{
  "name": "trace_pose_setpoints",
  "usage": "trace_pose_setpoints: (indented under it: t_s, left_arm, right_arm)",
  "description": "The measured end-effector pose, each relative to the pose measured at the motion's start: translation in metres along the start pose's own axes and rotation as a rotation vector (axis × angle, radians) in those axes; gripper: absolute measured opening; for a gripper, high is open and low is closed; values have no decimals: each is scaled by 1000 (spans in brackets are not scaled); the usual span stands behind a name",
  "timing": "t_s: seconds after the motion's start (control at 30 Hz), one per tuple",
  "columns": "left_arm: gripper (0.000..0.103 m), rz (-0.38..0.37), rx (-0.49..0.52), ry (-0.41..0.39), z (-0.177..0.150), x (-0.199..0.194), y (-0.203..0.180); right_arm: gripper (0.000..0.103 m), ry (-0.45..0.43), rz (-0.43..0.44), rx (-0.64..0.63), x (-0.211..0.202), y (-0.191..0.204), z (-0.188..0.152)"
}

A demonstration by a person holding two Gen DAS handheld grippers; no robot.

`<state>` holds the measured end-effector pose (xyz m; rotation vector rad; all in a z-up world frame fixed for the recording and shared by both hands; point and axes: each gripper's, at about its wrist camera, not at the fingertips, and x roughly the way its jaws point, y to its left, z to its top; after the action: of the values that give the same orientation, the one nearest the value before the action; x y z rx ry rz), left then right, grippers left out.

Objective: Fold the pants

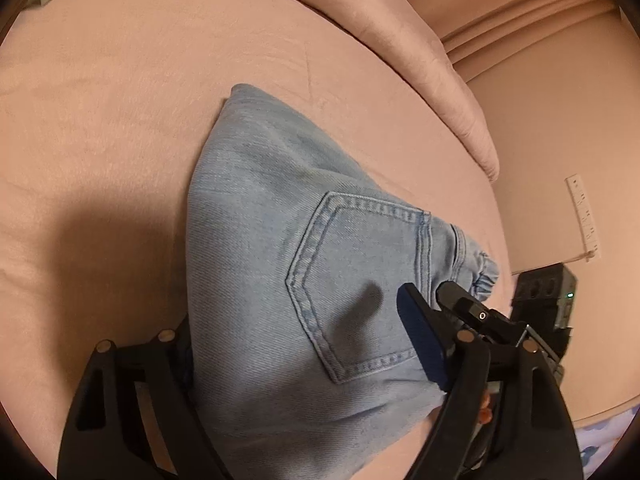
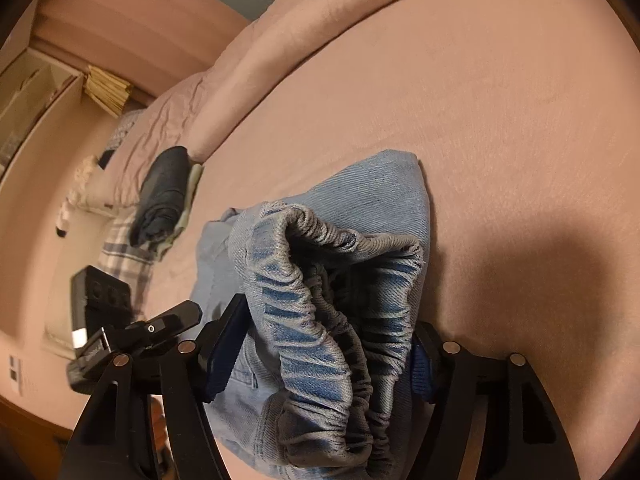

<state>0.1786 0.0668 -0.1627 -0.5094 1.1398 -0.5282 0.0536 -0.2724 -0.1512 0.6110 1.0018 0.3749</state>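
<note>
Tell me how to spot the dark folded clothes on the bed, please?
Start at the big pink bed and find the light blue jeans lying between the grippers. Look past them toward the puffy pink blanket at the far side. Right by its corner lies the dark folded bundle; it is nearly black and rolled up neatly, on top of a checked cloth, unlike the pale jeans.

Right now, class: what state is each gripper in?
Left gripper: closed on the jeans.
Right gripper: closed on the jeans.
</note>
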Motion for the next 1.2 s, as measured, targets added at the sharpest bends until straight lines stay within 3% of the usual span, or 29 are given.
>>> trace_pose_setpoints:
  t_s: [0.4,0.77,1.2]
  left_arm:
    - [59,51,42,-29,-5,-10,-13]
    - [59,75,90,-76,-18,-35,-31]
    - [59,79,85,-159,-35,-82,-23]
  right_arm:
    - [60,-58,-144,-162,-13,38,-5]
    - [58,-123,-228,-326,-31,83,-21]
    - [58,-165,-222,-453,-45,130,-38]
